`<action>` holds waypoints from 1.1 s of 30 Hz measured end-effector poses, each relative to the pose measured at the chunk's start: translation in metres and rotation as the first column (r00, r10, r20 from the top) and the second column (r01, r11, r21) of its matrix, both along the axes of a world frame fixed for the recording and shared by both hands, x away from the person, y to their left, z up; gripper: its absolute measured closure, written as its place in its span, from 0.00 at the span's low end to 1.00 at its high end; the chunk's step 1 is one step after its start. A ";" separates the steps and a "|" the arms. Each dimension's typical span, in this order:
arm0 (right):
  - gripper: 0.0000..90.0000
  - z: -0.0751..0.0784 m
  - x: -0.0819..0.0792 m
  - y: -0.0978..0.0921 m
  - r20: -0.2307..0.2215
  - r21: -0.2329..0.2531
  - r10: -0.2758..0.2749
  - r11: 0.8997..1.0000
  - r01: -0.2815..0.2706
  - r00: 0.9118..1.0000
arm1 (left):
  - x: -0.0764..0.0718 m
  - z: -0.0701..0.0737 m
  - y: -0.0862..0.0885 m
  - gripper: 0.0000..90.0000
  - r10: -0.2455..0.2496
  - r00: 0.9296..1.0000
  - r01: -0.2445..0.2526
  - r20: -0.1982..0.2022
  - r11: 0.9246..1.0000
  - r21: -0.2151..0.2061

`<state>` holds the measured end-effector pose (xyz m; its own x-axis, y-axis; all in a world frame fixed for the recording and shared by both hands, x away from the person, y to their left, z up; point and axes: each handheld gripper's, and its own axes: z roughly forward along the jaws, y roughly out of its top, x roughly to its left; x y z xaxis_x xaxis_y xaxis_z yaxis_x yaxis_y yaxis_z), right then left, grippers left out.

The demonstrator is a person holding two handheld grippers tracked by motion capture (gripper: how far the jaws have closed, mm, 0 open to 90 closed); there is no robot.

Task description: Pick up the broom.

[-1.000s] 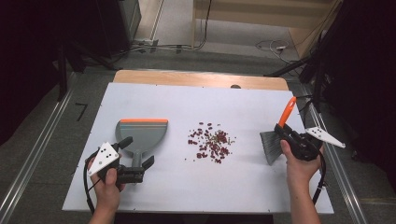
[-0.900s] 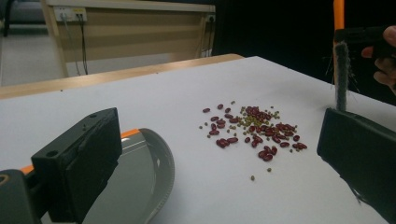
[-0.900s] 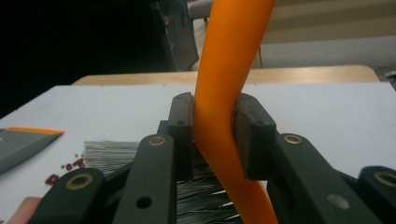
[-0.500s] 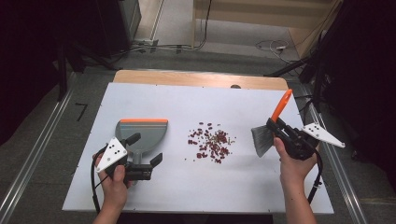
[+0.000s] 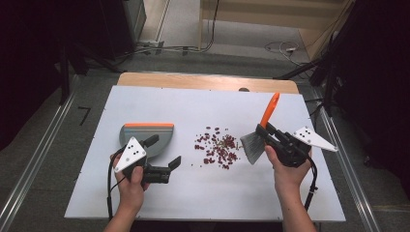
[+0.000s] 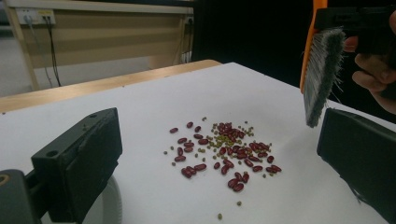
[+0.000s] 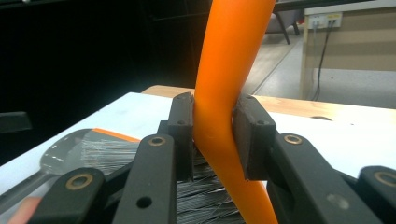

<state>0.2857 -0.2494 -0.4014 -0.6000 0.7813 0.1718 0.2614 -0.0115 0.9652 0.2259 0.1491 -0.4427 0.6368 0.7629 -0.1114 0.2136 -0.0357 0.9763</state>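
A pile of red beans mixed with small green ones [image 5: 217,147] lies mid-table. Left of it rests a grey dustpan [image 5: 147,134] with an orange edge. My left gripper [image 5: 163,151] hovers over the dustpan's near end, open, and points at the beans [image 6: 219,149] between its fingers [image 6: 79,163]. Nothing is held between them. My right gripper [image 5: 263,129] is shut on the orange handle [image 7: 229,70] of a brush. The brush's grey bristles [image 5: 251,145] hang just right of the pile, and they show as bristles [image 6: 320,74] above the table.
The white table top [image 5: 203,193] has a wooden strip [image 5: 208,81] along its far edge. Metal rails [image 5: 34,164] run on both sides. Cables [image 5: 159,47] lie on the floor beyond the table.
The right gripper has carried the brush left, up to the bean pile. The left gripper has shifted right over the dustpan's near end and turned toward the beans.
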 end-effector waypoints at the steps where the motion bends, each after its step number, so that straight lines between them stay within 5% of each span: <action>1: 0.77 0.000 -0.001 0.003 0.003 0.000 0.005 1.000 -0.005 1.000 | 0.001 0.000 -0.002 0.00 -0.005 1.000 0.005 0.000 1.000 0.000; 19: 0.77 -0.002 -0.014 0.052 0.003 -0.003 0.097 0.995 -0.097 0.995 | -0.002 -0.001 -0.032 0.00 -0.081 0.997 0.080 -0.014 0.996 -0.038; 33: 0.77 -0.006 -0.022 0.076 0.012 -0.018 0.124 0.992 -0.124 0.992 | -0.003 0.001 -0.052 0.00 -0.156 0.986 0.150 -0.063 0.985 -0.086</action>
<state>0.2635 -0.1732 -0.4074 -0.6948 0.7034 0.1503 0.2473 0.0374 0.9682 0.2233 0.0968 -0.4419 0.7337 0.6441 -0.2166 0.2791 0.0050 0.9603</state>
